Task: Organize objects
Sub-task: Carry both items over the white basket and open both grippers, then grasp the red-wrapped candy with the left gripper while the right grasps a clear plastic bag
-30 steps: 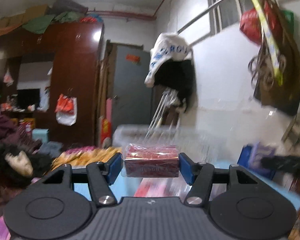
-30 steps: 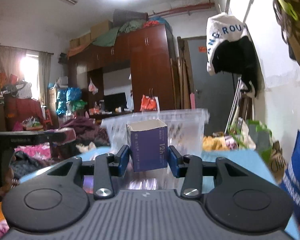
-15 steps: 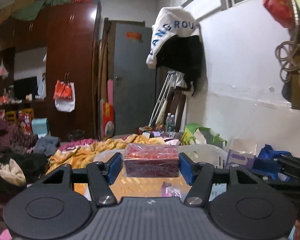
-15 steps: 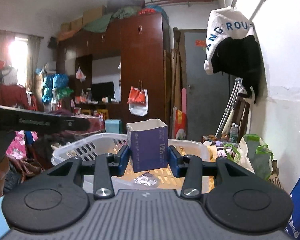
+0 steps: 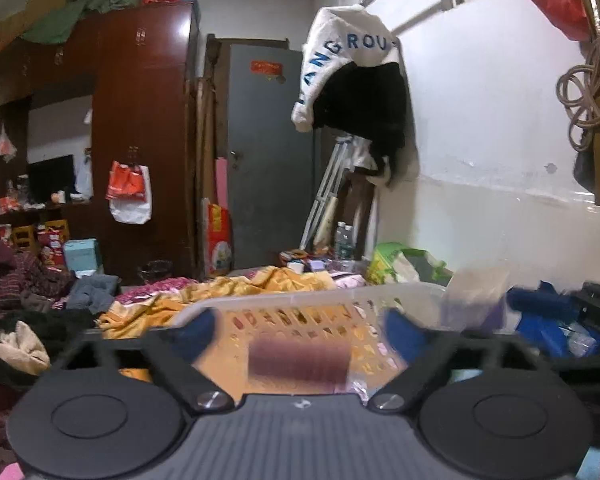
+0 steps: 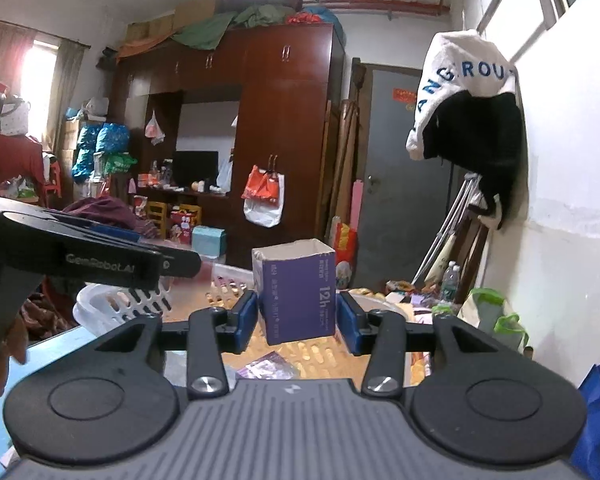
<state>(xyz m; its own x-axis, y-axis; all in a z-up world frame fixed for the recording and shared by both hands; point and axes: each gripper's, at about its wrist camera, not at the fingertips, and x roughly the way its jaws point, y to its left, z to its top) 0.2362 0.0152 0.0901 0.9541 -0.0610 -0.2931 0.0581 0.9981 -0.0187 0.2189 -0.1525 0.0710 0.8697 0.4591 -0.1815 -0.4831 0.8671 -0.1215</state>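
Over the white slatted plastic basket [image 5: 380, 300], the left claw [image 5: 300, 336] has just sprung wide, the blurred dark-red wrapped box [image 5: 299, 366] dropping between its fingers. The right claw [image 6: 298, 322] is parting too; its purple open-topped carton [image 6: 296, 294] sits loose between the pads, so hold steady over the basket until it falls clear.

The basket [image 6: 112, 304] stands on the worktop [image 6: 60, 340]; behind it the wardrobe [image 6: 288, 128], with the door [image 6: 404, 168] to the wardrobe's right.
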